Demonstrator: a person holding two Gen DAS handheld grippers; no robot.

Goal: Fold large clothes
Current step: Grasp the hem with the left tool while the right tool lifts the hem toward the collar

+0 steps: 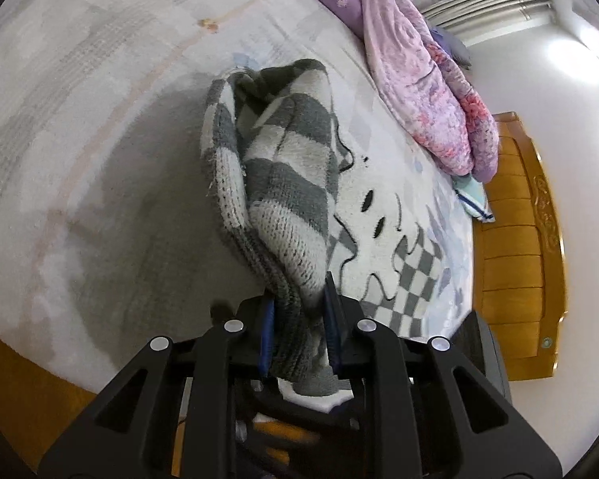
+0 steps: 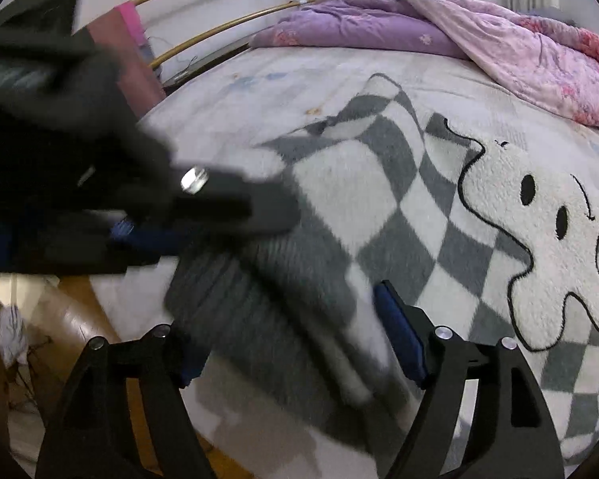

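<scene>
A grey-and-white checkered knit sweater [image 1: 287, 167] with a white ghost figure lies on the bed. My left gripper [image 1: 299, 331] is shut on a bunched sleeve or hem of it and holds that part lifted off the sheet. In the right wrist view the sweater [image 2: 379, 207] spreads across the bed, and the left gripper [image 2: 203, 215] shows blurred at the left, clamped on the fabric. My right gripper [image 2: 291, 339] is open, its blue-padded fingers [image 2: 399, 335] on either side of the grey ribbed cuff.
A pink and purple quilt [image 1: 419, 80] is piled along the far side of the bed; it also shows in the right wrist view [image 2: 479, 36]. A wooden headboard [image 1: 515, 239] is at the right. Wooden floor [image 2: 72, 319] lies beyond the bed's near edge.
</scene>
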